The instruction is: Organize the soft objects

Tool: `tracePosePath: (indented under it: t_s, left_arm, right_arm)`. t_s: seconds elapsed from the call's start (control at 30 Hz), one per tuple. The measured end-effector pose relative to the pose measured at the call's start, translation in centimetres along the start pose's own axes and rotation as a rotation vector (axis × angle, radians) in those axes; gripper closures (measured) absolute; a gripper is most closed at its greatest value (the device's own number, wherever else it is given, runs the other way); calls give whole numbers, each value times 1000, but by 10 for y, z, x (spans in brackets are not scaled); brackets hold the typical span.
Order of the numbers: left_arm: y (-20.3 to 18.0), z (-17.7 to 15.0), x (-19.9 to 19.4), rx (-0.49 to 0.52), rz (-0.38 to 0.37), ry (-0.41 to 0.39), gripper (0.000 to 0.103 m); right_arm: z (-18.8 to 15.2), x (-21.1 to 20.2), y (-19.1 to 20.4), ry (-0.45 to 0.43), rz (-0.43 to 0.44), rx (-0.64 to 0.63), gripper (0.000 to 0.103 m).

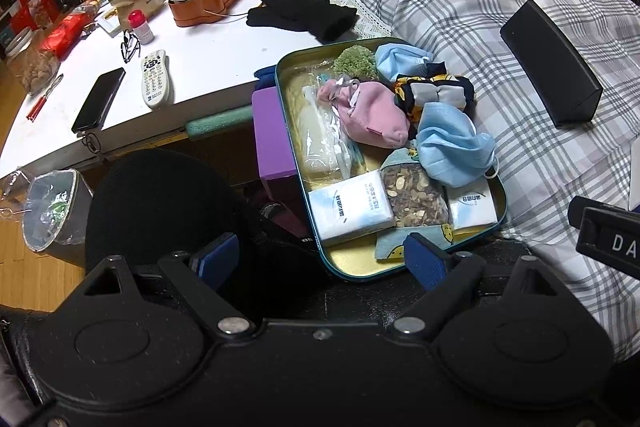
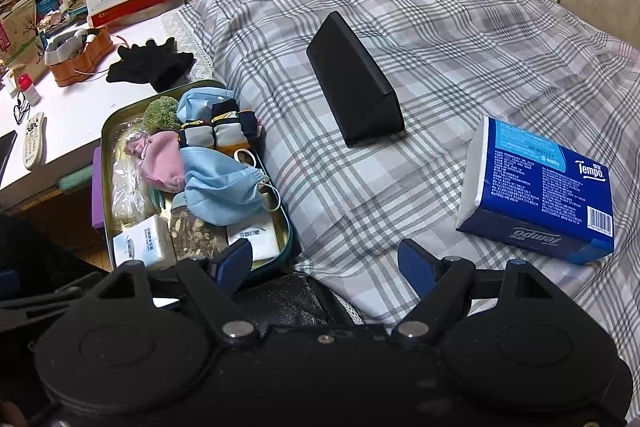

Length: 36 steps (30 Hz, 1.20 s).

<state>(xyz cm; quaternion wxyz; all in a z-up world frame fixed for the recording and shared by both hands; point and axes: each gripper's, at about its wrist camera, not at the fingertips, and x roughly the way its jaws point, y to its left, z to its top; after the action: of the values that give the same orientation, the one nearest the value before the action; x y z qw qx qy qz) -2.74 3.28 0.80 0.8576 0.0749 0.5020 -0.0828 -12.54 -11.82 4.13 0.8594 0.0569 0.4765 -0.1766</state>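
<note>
most soft things already sit in the tin tray (image 1: 496,187) at the bed's counter-side edge: masks (image 1: 452,147), pink pouch (image 1: 372,115), tissue packs (image 1: 350,211). black gloves (image 1: 300,13) on the counter and tempo tissues (image 2: 536,187) on the bed remain. left tongs (image 1: 320,261) and right tongs (image 2: 324,265) are spread, holding nothing.

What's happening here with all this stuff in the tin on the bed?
A person is tidying soft things with a hand-held claw in each hand. Right now both the left claw and the right claw are open and empty, held just short of the green tin tray. The tray already holds blue face masks, a pink pouch, and small tissue packs. A black glove lies on the white table, and a blue tissue pack and a black case lie on the plaid bedspread.
</note>
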Motion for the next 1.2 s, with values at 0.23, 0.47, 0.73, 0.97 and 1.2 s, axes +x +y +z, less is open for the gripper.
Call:
tracePosePath:
  t_s: [0.23, 0.47, 0.73, 0.97, 1.2]
  left_arm:
    - [-7, -1, 3, 16, -6, 10, 16]
    - [-7, -1, 5, 13, -9, 20, 16]
    - [-8, -1, 4, 14, -17, 21, 16]
    - [-9, -2, 3, 15, -23, 24, 16]
    - [-8, -2, 4, 15, -22, 23, 16]
  right_arm:
    - [0, 5, -1, 8, -7, -1, 24]
    - [0, 6, -1, 16, -12, 1, 24]
    - [0, 4, -1, 8, -12, -1, 24]
    - [0, 3, -2, 3, -15, 1, 24]
    - [0, 2, -3, 1, -18, -1, 24]
